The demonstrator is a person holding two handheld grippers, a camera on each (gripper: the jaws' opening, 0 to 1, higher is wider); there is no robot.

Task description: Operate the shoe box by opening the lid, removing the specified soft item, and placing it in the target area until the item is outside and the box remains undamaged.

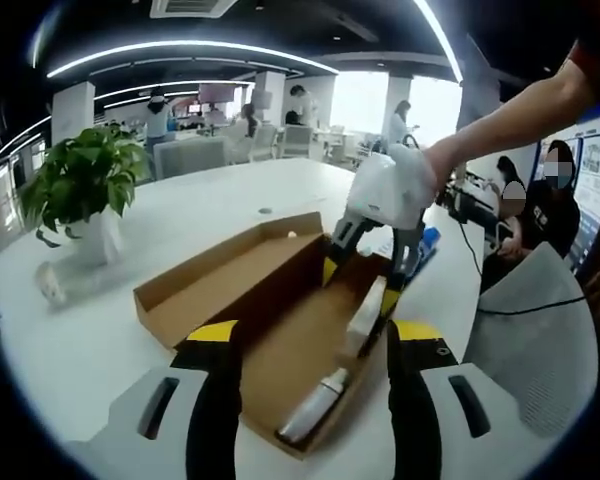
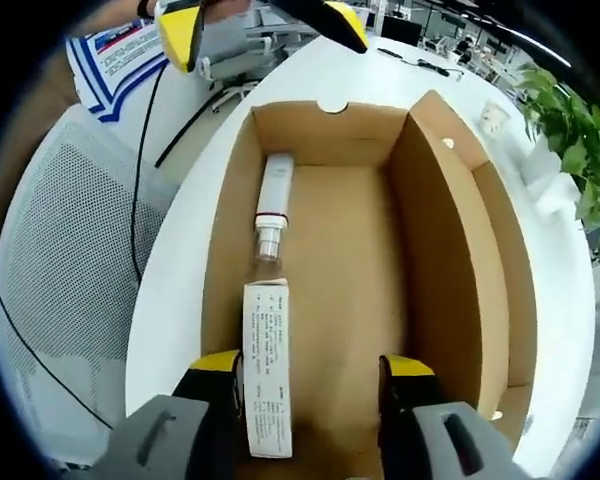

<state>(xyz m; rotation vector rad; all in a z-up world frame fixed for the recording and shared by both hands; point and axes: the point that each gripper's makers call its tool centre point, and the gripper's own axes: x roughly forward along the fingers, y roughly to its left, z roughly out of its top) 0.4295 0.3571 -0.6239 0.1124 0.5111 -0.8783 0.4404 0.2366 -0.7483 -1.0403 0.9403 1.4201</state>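
An open cardboard shoe box (image 1: 280,345) (image 2: 340,260) lies on the white table (image 1: 90,350), its lid (image 1: 230,268) (image 2: 502,290) folded flat beside it. Inside lie a white tube (image 1: 314,404) (image 2: 273,200) and a small white printed carton (image 1: 366,314) (image 2: 265,370). My right gripper (image 1: 360,285) (image 2: 313,365) reaches down into the box, open; the carton lies between its jaws, close against the left one. My left gripper (image 1: 316,333) (image 2: 260,25) hovers open above the box's near end, holding nothing.
A potted plant (image 1: 85,185) (image 2: 572,120) stands on the table beyond the lid. A grey mesh chair (image 1: 535,325) (image 2: 60,270) and a black cable (image 2: 145,160) are off the table edge beside the box. People sit and stand in the office behind.
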